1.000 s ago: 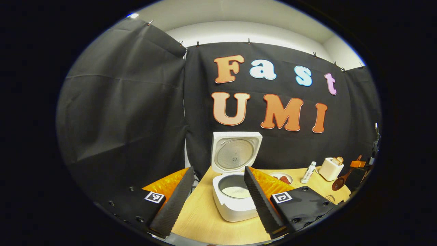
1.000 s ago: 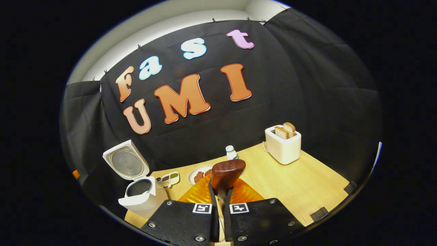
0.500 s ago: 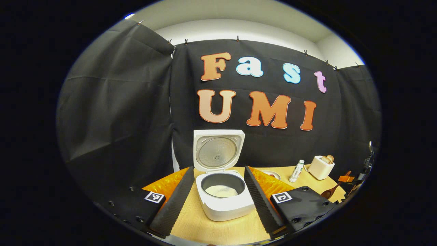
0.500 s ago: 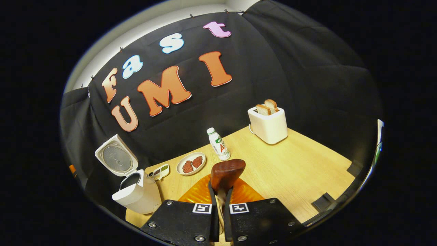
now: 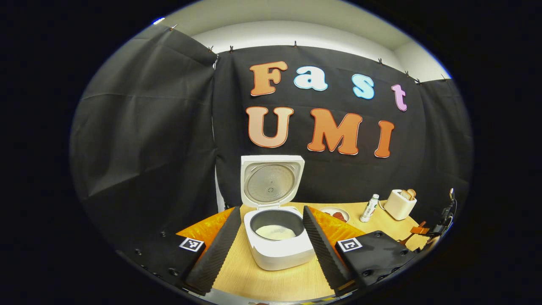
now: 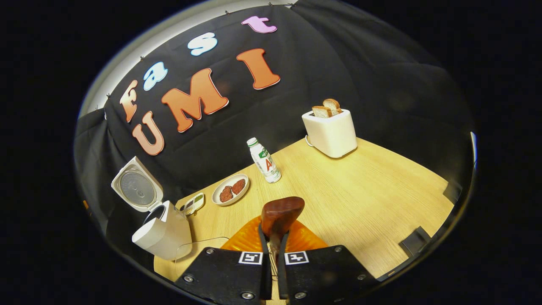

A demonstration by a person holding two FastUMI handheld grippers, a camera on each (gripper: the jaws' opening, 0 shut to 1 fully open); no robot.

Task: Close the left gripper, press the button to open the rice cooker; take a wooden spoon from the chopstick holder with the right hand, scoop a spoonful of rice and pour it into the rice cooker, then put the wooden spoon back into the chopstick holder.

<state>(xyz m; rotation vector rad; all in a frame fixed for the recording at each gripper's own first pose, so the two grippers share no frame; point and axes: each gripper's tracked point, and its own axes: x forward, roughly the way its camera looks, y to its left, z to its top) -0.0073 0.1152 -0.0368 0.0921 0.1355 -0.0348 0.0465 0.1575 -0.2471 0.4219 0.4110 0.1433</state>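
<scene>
My left gripper is spread wide, nothing in it, fingers framing the rice cooker dead ahead at 12. Cooker lid stands upright, open; white rice sits in the bottom of the pot. Cooker rests on the wood table.

My right gripper is narrow, both fingers pinched on the wooden spoon handle, bowl end sticking up just past the tips. From the right gripper view: cooker at approx 9 o'clock near the table edge w/ lid up, plate w/ reddish pieces at 11, bottle at 12 just beside the plate, toaster w/ two bread slices at 1, well apart from the spoon. Small tray sits btw cooker and plate. Can't tell whether the spoon bowl carries rice.
</scene>
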